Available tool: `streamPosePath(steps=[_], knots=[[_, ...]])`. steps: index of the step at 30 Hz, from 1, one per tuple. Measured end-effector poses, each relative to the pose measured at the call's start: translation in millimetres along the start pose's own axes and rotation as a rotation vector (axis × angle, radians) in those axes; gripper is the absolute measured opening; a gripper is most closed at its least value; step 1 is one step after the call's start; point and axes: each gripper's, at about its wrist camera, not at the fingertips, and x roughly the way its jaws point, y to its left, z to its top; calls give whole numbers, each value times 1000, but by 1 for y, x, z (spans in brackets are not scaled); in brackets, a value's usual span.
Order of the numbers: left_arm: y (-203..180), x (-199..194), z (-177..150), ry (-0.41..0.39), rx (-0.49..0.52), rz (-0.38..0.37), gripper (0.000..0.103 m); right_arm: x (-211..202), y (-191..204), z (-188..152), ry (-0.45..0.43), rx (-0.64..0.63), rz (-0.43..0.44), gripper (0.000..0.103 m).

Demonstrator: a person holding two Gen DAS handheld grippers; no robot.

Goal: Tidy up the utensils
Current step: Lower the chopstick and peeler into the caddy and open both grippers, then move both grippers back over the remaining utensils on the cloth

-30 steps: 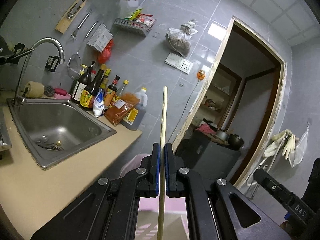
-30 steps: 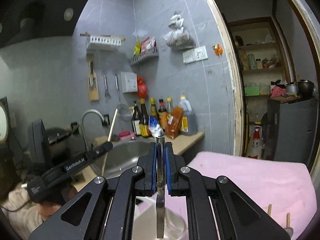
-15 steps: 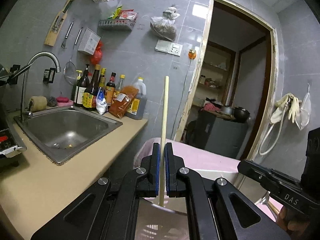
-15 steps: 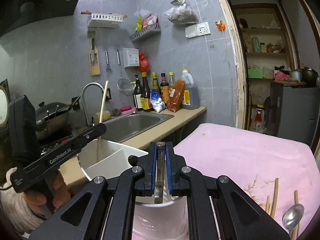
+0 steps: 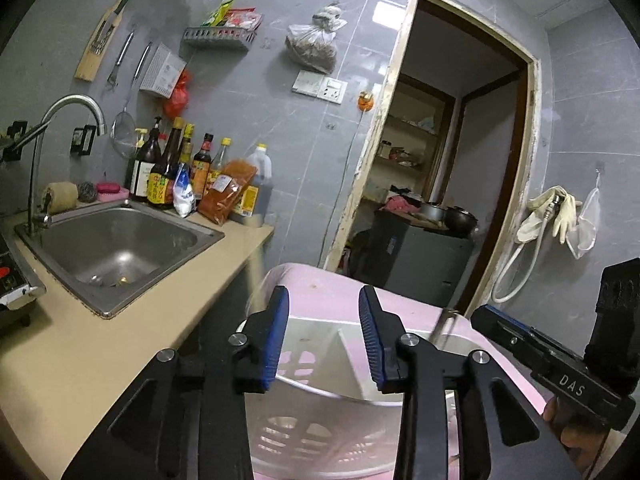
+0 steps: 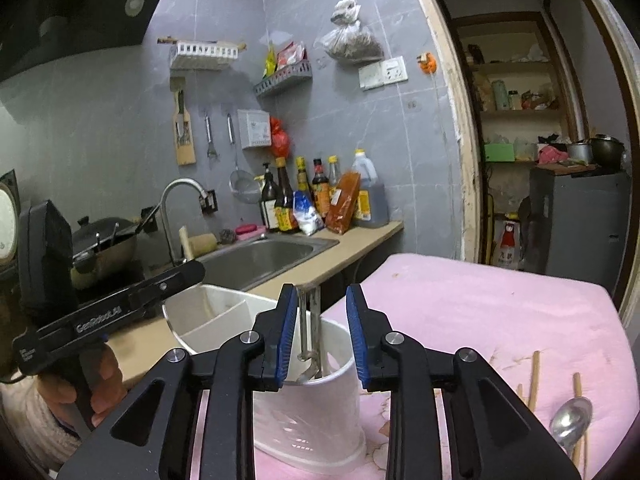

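Observation:
A white utensil holder (image 6: 308,396) with a divider stands on the pink cloth; it also shows in the left wrist view (image 5: 320,360). My left gripper (image 5: 323,338) is open and empty above its left compartment. A blurred wooden chopstick (image 5: 256,280) drops at the holder's left rim. My right gripper (image 6: 322,334) is open above the right compartment. A metal utensil (image 6: 310,328) stands in that compartment between the open fingers, free of them. On the cloth at the right lie several wooden chopsticks (image 6: 534,380) and a metal spoon (image 6: 570,420).
A steel sink (image 5: 116,240) with a tap sits in the beige counter at the left, sauce bottles (image 5: 192,176) behind it. A wok (image 6: 104,240) stands on the stove. A doorway (image 5: 440,160) opens behind the pink table (image 6: 480,300).
Both grippers have opened. The left one let go of the chopstick and the right one let go of the metal utensil, which now stands in the holder. Both grippers tilted down toward the holder.

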Motion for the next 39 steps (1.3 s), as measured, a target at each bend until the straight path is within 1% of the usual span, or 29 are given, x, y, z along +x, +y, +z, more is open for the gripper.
streamPosePath(steps=[1, 2, 3, 4, 5, 6, 8, 9, 11, 12, 13, 14, 17, 21, 22, 24, 26, 29, 32, 35, 38, 39], knots=[[-4, -1, 2, -2, 10, 0, 34, -4, -1, 1, -10, 1, -7, 27], [-7, -3, 3, -6, 20, -1, 39, -9, -2, 3, -23, 4, -17, 28], [-11, -5, 3, -10, 29, -3, 41, -13, -3, 4, -33, 6, -24, 32], [-15, -8, 5, -16, 38, -5, 47, -18, -4, 5, -46, 9, -33, 38], [-19, -11, 6, -25, 43, -10, 53, -25, -6, 7, -62, 14, -47, 42], [-24, -14, 7, -34, 47, -18, 55, -31, -7, 8, -77, 18, -59, 47], [-31, -18, 9, -45, 56, -27, 61, -43, -11, 10, -100, 25, -80, 49], [-36, -20, 10, -49, 66, -30, 62, -48, -13, 11, -109, 25, -93, 52], [-46, -22, 12, -57, 83, -38, 70, -64, -17, 12, -134, 20, -135, 63], [-50, -24, 11, -62, 92, -45, 73, -73, -20, 13, -151, 16, -154, 76], [-56, -26, 11, -67, 101, -53, 79, -81, -21, 13, -165, 10, -172, 80], [-62, -27, 11, -73, 109, -64, 83, -88, -22, 13, -175, 2, -193, 80], [-79, -29, 8, -77, 128, -101, 87, -111, -27, 12, -187, -30, -260, 85], [-103, -27, 0, -67, 160, -141, 91, -141, -36, 8, -206, -61, -349, 100], [-110, -25, -2, -62, 168, -152, 93, -148, -38, 7, -211, -64, -367, 102], [-119, -23, -7, -47, 177, -169, 95, -162, -44, 3, -217, -69, -405, 103], [-127, -17, -12, -15, 184, -190, 95, -170, -50, 0, -216, -70, -435, 103], [-140, -7, -20, 57, 206, -215, 95, -181, -64, -7, -188, -57, -479, 103], [-154, 6, -31, 144, 242, -229, 95, -183, -80, -16, -127, -25, -502, 103], [-164, 20, -46, 229, 267, -234, 95, -181, -96, -26, -40, 11, -525, 102], [-174, 34, -59, 312, 281, -229, 94, -174, -111, -35, 57, 53, -523, 93], [-177, 40, -63, 341, 285, -229, 93, -170, -116, -39, 92, 64, -522, 84]])
